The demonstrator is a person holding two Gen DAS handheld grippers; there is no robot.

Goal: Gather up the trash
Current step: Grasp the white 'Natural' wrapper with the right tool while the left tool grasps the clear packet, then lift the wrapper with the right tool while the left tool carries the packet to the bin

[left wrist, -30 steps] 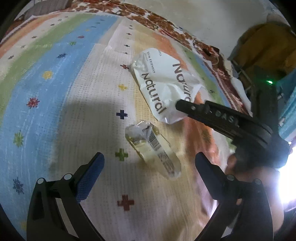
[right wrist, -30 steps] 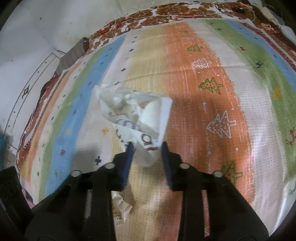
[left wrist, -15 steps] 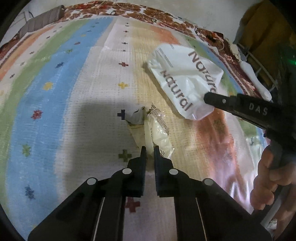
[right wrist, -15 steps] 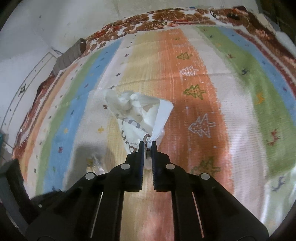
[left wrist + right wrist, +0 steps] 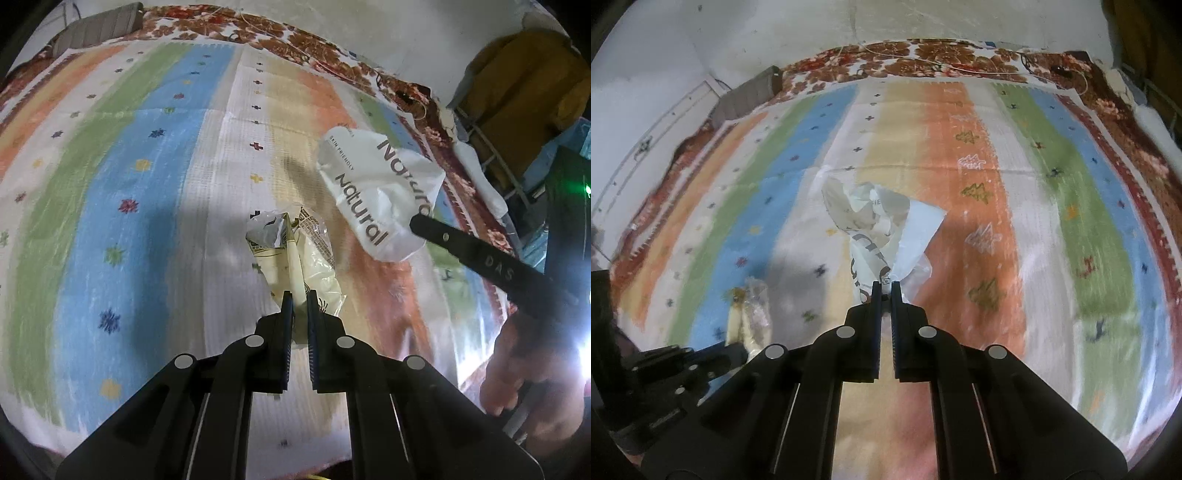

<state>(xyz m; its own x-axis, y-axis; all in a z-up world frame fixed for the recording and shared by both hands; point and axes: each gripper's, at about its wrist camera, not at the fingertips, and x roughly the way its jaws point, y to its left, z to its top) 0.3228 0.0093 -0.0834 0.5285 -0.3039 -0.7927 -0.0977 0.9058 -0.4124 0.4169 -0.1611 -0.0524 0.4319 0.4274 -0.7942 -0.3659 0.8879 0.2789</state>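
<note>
My left gripper (image 5: 299, 295) is shut on a clear, yellowish plastic wrapper (image 5: 291, 251), which hangs above the striped cloth. The white pouch printed "Natural" (image 5: 373, 192) hangs to its right, pinched at its lower corner by my right gripper (image 5: 415, 221). In the right wrist view my right gripper (image 5: 885, 286) is shut on that crumpled white pouch (image 5: 882, 221), lifted off the cloth. At lower left of that view the left gripper's fingers (image 5: 731, 352) hold the yellowish wrapper (image 5: 750, 314).
A striped cloth (image 5: 155, 206) with small stars and crosses covers a bed with a floral border (image 5: 923, 55). A grey cushion (image 5: 750, 96) lies at the far left corner. A rack with yellow cloth (image 5: 517, 92) stands right. A person's hand (image 5: 532, 369) holds the right gripper.
My left gripper closed from wide open onto the yellowish wrapper and lifted it. My right gripper tightened on the white pouch and raised it off the cloth.
</note>
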